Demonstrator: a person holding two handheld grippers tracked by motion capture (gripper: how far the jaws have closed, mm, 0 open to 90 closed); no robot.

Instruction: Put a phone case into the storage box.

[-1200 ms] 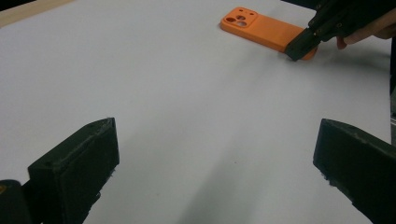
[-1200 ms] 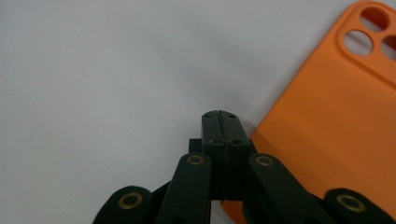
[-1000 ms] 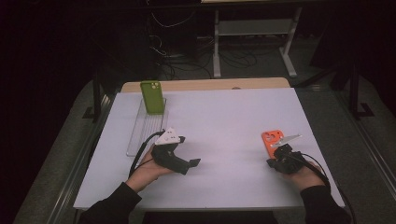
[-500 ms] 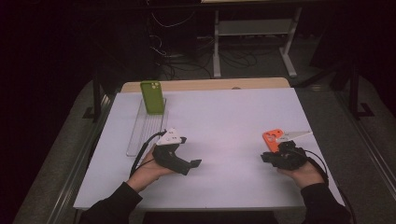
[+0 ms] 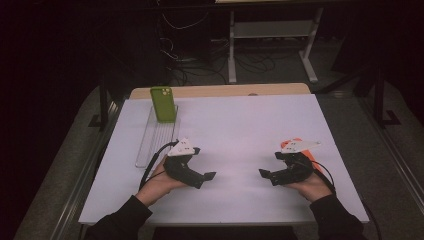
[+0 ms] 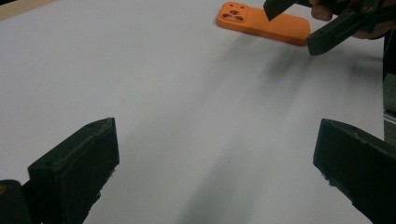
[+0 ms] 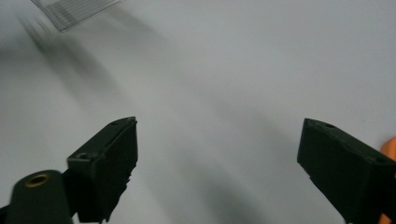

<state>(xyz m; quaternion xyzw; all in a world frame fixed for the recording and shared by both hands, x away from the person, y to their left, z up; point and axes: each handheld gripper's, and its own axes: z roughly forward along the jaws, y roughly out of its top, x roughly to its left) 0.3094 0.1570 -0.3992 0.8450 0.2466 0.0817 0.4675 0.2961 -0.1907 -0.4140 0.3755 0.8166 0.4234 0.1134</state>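
High view first: the white counter (image 5: 240, 135) carries a clear ribbed tray (image 5: 156, 140) at its left side, and a green phone case (image 5: 163, 104) stands at that tray's far end, leaning roughly upright; whether it sits in a slot or just rests against the rim I cannot tell from here. Nothing else lies in the tray. An orange phone case (image 6: 264, 23) lies flat on the counter at the right, camera cut-outs up, just beside the right gripper (image 5: 270, 173), whose body partly covers it from above.

Both grippers rest low near the person's edge of the counter. The right gripper's fingers (image 7: 105, 158) have just been opening and now stand spread wide with bare counter between them, so the orange case is released. The left gripper (image 5: 207, 176) has its fingers (image 6: 77, 168) released too, wide apart over bare counter.

To carry on well, the right gripper should probably approach the orange case along its long edge, pinch across the short width, then stand it in the tray next to the green one.
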